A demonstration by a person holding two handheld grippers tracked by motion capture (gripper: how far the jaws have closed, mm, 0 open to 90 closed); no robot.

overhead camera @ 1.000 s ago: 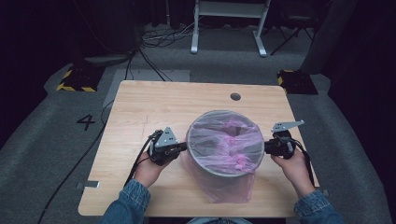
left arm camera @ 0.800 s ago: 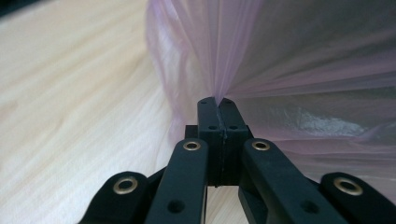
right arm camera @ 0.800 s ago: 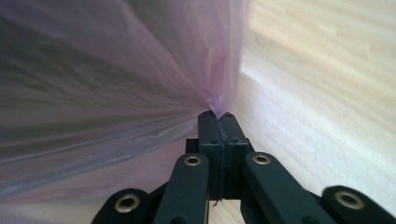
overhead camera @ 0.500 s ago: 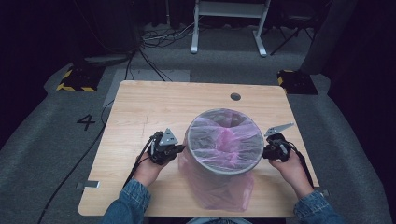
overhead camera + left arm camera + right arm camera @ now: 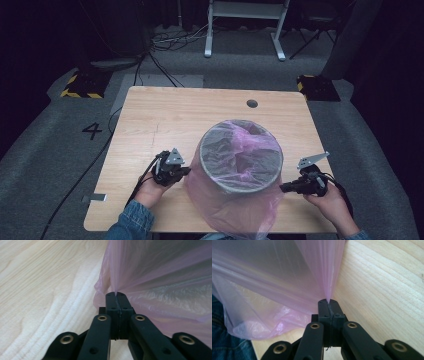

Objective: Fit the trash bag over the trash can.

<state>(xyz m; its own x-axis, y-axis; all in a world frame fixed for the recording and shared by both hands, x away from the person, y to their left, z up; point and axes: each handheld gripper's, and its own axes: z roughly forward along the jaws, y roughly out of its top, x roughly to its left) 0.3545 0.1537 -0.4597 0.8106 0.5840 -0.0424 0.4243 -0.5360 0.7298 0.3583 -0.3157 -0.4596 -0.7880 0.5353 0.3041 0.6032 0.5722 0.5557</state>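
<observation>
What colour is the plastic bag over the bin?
Translucent pink-purple bag, clearest in the right gripper view.

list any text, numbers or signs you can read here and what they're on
"4": a dark numeral on the grey floor, left of the table.
Yellow and black hazard stripes, no words: on the floor block at far left.
No readable text on the pink bag, the bin, the left gripper or the right gripper.
</observation>
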